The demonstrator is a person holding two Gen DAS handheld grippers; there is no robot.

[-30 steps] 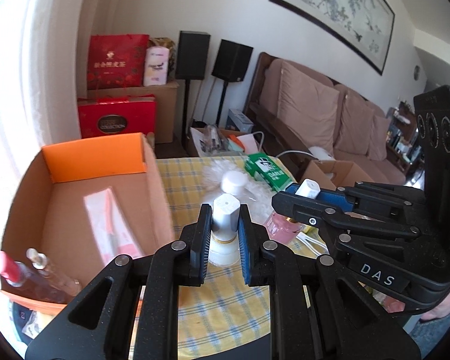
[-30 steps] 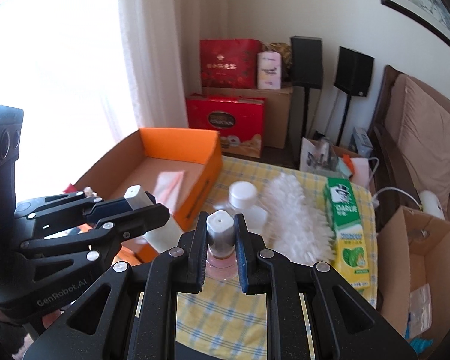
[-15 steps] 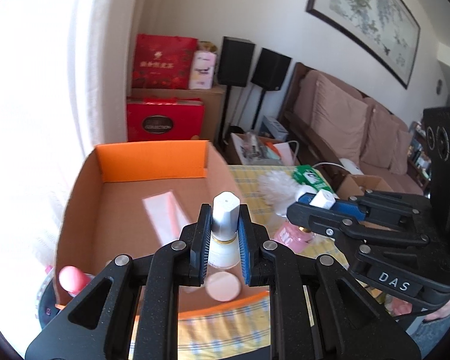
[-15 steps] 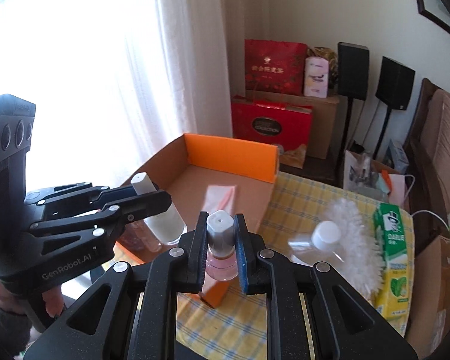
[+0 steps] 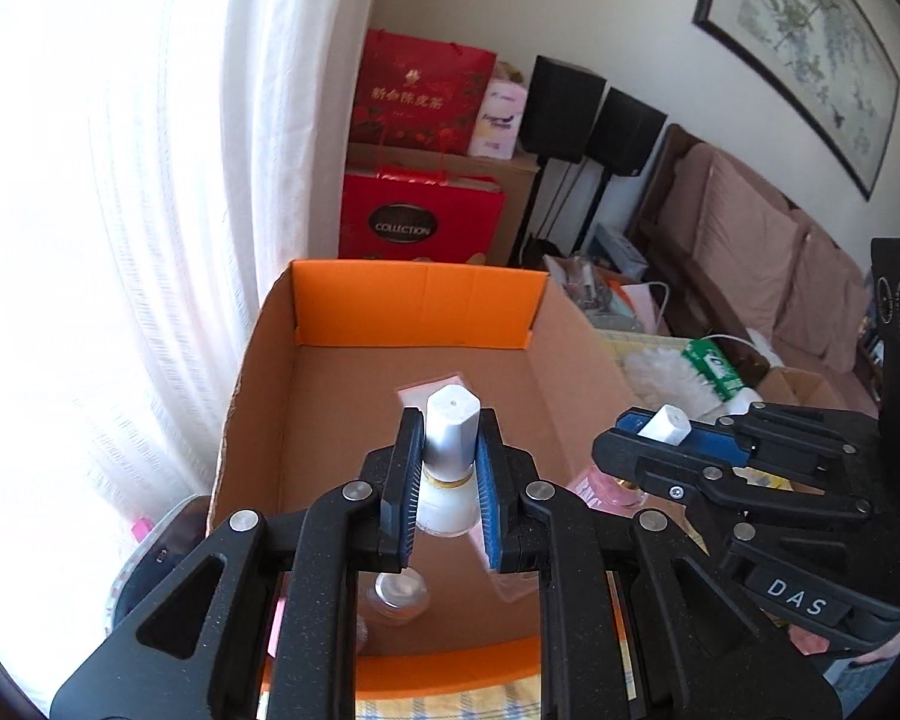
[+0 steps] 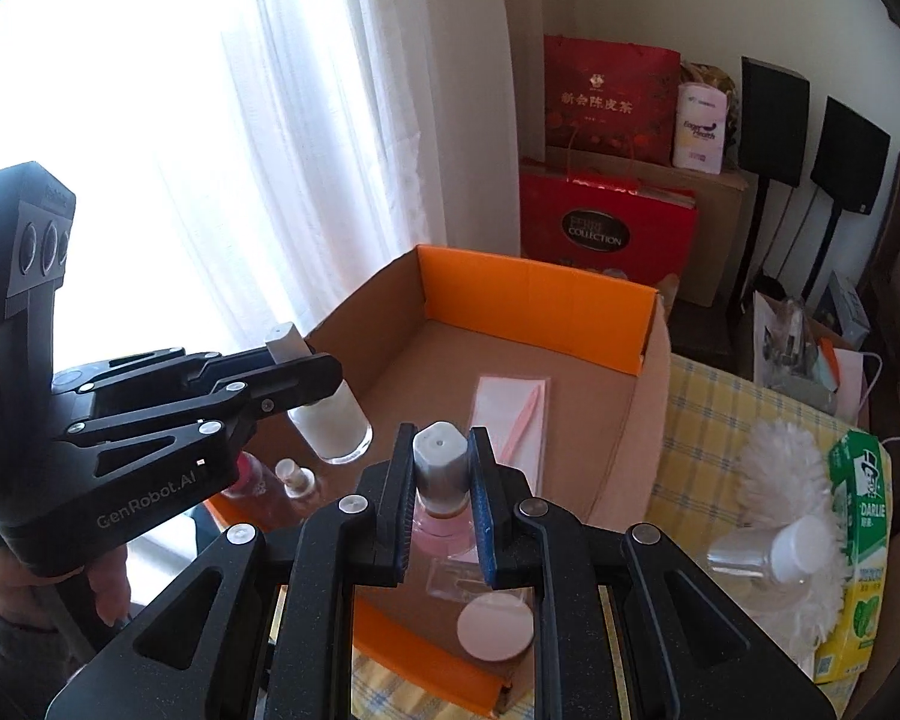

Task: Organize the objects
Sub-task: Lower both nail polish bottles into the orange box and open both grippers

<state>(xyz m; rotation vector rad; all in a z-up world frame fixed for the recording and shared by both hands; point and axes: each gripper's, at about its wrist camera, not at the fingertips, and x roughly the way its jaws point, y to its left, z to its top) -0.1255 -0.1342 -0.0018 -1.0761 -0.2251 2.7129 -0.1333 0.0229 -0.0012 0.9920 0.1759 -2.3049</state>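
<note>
My left gripper (image 5: 448, 450) is shut on a white bottle (image 5: 448, 480) with a silver cap and holds it over the open cardboard box (image 5: 414, 312) with orange flaps. It also shows in the right wrist view (image 6: 297, 369), with the white bottle (image 6: 330, 426) hanging inside the box (image 6: 534, 312). My right gripper (image 6: 441, 468) is shut on a pink bottle (image 6: 441, 531) with a silver cap, above the box's near edge. The right gripper also shows in the left wrist view (image 5: 660, 429).
In the box lie a pink flat packet (image 6: 510, 408), small bottles (image 6: 294, 480) and a round white lid (image 6: 495, 627). On the yellow checked table (image 6: 720, 408) are a white duster (image 6: 786, 480), a clear bottle (image 6: 762, 552) and a green toothpaste carton (image 6: 858, 540). A white curtain (image 5: 150, 240) hangs at the left.
Both grippers have swung left from over the table to over the cardboard box, each still holding its bottle.
</note>
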